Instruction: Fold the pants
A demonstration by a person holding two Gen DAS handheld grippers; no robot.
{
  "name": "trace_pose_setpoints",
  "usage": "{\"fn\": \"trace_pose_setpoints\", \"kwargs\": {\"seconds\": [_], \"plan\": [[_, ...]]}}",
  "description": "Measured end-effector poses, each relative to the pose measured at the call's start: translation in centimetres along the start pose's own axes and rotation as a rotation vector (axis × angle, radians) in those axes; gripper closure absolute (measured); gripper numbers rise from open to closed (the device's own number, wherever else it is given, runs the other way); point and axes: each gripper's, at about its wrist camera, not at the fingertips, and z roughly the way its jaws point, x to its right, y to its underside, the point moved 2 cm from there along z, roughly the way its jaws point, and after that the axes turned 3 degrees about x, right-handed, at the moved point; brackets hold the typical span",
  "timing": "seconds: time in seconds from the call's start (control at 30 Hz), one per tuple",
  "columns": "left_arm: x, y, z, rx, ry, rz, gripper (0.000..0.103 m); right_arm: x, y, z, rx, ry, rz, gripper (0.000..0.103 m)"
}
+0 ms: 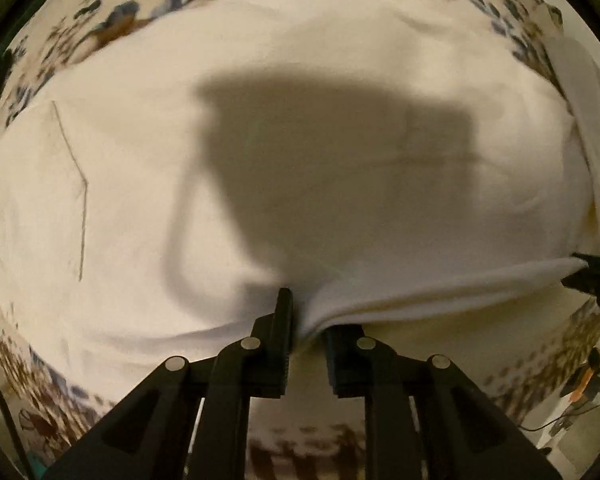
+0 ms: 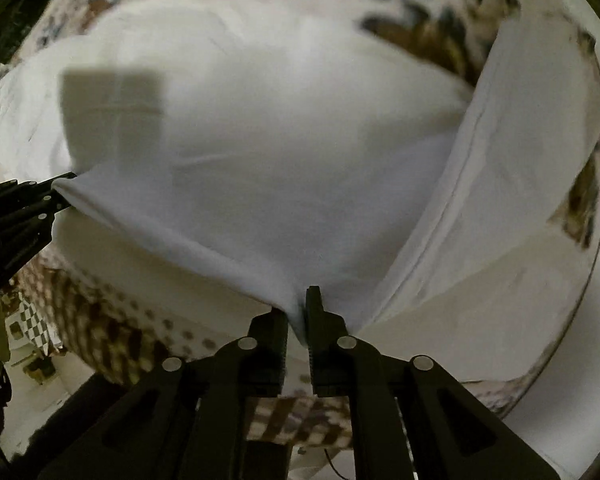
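The left gripper (image 1: pixel 300 312) and the right gripper (image 2: pixel 300 312) each have their fingers closed on the near edge of the white pants (image 1: pixel 140 180), lifted above the patterned bedspread (image 1: pixel 60 36).

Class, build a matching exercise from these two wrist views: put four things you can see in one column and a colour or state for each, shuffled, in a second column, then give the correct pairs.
Column 1
1. left tool
2. right tool
3. white pants
4. bedcover

Column 2
A. lifted along one edge, dark shadow cast on it
B. patterned in brown and blue
C. pinching the cloth edge, other tool seen far right
D. pinching the cloth edge, other tool seen far left

Pairs: 1-C, 2-D, 3-A, 4-B
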Motion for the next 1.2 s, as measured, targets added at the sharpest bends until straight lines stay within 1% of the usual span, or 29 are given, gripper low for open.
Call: {"fn": "trace_pose_setpoints", "kwargs": {"seconds": [0.03,0.1,0.13,0.17,0.2,0.23,0.27,0.3,0.37,0.4,0.5,0.6,0.67,0.73,0.77,0.8,0.87,0.9,0.97,1.0,1.07,1.1,1.13,1.17,1.2], "plan": [[0.0,-0.1,-0.1,0.002,0.003,-0.002,0.087,0.2,-0.1,0.5,-0.004,-0.009,0.026,0.09],[0.0,-0.3,-0.9,0.003,0.013,-0.027,0.079,0.4,-0.3,0.7,-0.022,-0.018,0.053,0.089],[0.0,-0.3,-1.4,0.005,0.011,-0.031,0.062,0.4,-0.3,0.3,-0.027,-0.022,0.058,0.086],[0.0,-0.1,-2.2,0.011,0.006,-0.03,0.038,0.4,-0.2,-0.3,-0.028,-0.037,0.066,0.081],[0.0,0.1,-2.9,0.016,0.002,-0.029,0.026,0.3,-0.1,-1.0,-0.027,-0.057,0.073,0.056],[0.0,0.3,-3.5,0.019,0.0,-0.027,0.012,0.0,0.1,-1.9,-0.021,-0.083,0.078,0.022],[-0.1,0.8,-4.5,0.031,-0.003,-0.032,0.012,-0.3,0.2,-2.7,-0.015,-0.091,0.077,0.012],[-0.3,1.2,-5.1,0.039,-0.014,-0.036,0.012,-0.7,0.5,-3.8,-0.005,-0.076,0.067,0.008],[-0.8,2.2,-6.2,0.042,-0.045,-0.054,0.012,-1.2,1.1,-5.6,0.019,-0.001,0.057,0.008],[-1.0,2.6,-6.7,0.043,-0.055,-0.068,0.012,-1.1,1.3,-6.3,0.031,0.02,0.069,0.008],[-2.2,3.4,-8.7,0.077,-0.091,-0.146,0.012,0.5,1.7,-8.6,0.087,0.057,0.163,0.008],[-4.1,2.9,-9.7,0.135,-0.145,-0.215,0.012,3.3,-0.1,-10.1,0.137,0.11,0.241,0.008],[-5.4,1.6,-9.3,0.164,-0.193,-0.255,0.012,4.6,-1.0,-9.9,0.151,0.122,0.285,0.008],[-7.7,1.1,-8.3,0.173,-0.225,-0.291,0.012,6.1,-3.0,-9.8,0.173,0.143,0.331,0.008],[-8.7,0.3,-7.7,0.186,-0.24,-0.319,0.012,7.0,-4.0,-9.6,0.182,0.151,0.346,0.008],[-9.2,-0.1,-7.3,0.19,-0.248,-0.334,0.012,7.8,-4.8,-9.1,0.195,0.163,0.369,0.008],[-10.4,-0.9,-5.9,0.188,-0.266,-0.36,0.012,9.2,-6.8,-8.7,0.209,0.193,0.4,0.009],[-10.4,-1.0,-5.6,0.182,-0.273,-0.367,0.012,9.7,-7.5,-8.4,0.216,0.201,0.415,0.009],[-11.3,-1.6,-4.1,0.153,-0.286,-0.38,0.012,10.8,-8.8,-7.9,0.231,0.209,0.447,0.009],[-11.2,-1.1,-4.1,0.141,-0.286,-0.386,0.012,11.2,-9.2,-7.1,0.237,0.205,0.464,0.012],[-11.8,-1.2,-2.9,0.109,-0.283,-0.401,0.012,11.8,-9.9,-6.2,0.234,0.19,0.482,0.023],[-12.0,-1.2,-2.5,0.101,-0.283,-0.405,0.012,12.2,-10.2,-6.0,0.234,0.184,0.492,0.048],[-12.1,-1.2,-2.1,0.091,-0.28,-0.406,0.012,12.6,-10.1,-6.1,0.242,0.175,0.509,0.084],[-12.2,-1.2,-1.9,0.085,-0.281,-0.407,0.012,13.1,-9.8,-6.3,0.255,0.165,0.535,0.094],[-12.2,-1.1,-1.8,0.082,-0.281,-0.407,0.012,13.6,-9.0,-7.0,0.282,0.148,0.571,0.095]]}}
